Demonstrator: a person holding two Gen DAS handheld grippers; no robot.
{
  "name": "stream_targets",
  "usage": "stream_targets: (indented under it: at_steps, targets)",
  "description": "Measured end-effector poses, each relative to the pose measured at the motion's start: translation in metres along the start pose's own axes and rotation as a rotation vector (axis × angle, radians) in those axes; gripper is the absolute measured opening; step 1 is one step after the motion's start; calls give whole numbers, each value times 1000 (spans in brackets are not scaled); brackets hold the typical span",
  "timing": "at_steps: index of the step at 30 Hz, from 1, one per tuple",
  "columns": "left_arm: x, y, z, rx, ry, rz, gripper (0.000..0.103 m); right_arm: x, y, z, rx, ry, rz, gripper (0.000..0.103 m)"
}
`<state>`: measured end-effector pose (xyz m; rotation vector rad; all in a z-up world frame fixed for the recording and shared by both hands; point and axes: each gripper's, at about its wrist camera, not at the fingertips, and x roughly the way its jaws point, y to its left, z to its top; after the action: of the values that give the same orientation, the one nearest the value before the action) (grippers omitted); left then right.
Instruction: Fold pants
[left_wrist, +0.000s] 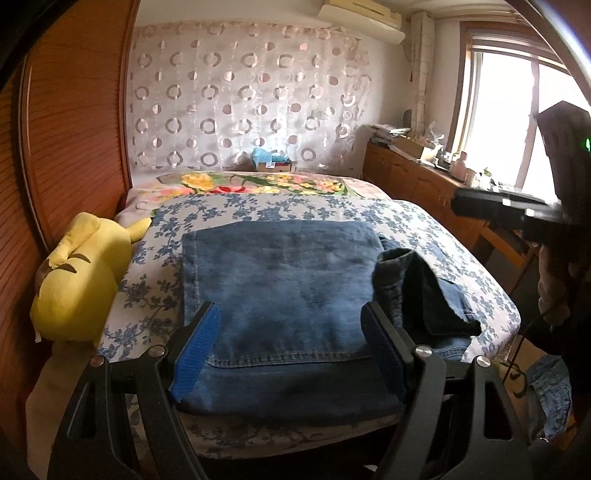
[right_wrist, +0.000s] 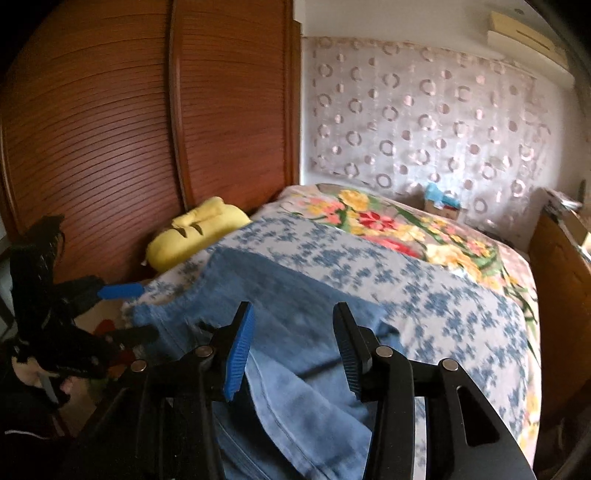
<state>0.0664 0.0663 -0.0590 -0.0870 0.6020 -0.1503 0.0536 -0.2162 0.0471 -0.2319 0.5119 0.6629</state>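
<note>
While apart, both grippers' fingers downward

Bed in blue-floral sheet; louvred wooden wardrobe at 9 o'clock; circle-patterned curtain at 12; bright window, low cabinet at 2.

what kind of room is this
Most likely a home bedroom: a bed with a blue-flowered sheet, a yellow plush toy beside a brown louvred wooden wardrobe, and blue denim pants being folded.
</note>
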Motion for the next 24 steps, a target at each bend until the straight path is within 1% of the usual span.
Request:
stream_targets:
  at_steps: [3,5,11,17,20,21,24]
  targets:
    - [-3,-6,2,3,-8,-23,79,-11,-5,-16,37,7,-26,46]
    - [-4,-10,5,12,-14,-29,79,1,-6,-24,53,19,-42,46]
    - [5,-24,15,28,-16,-72,79,0,-9,-48,113,71,-100,46]
    - [24,-41,22,64,0,-111,79,1,-3,-54,166,109,-100,46]
    - [30,-47,24,74,8,-118,79,4,4,-55,186,125,-96,49]
    - [34,-47,24,75,15,-124,79,4,6,-55,192,130,-95,51]
    - [41,-49,23,71,34,-142,71,5,5,-56,222,135,-80,53]
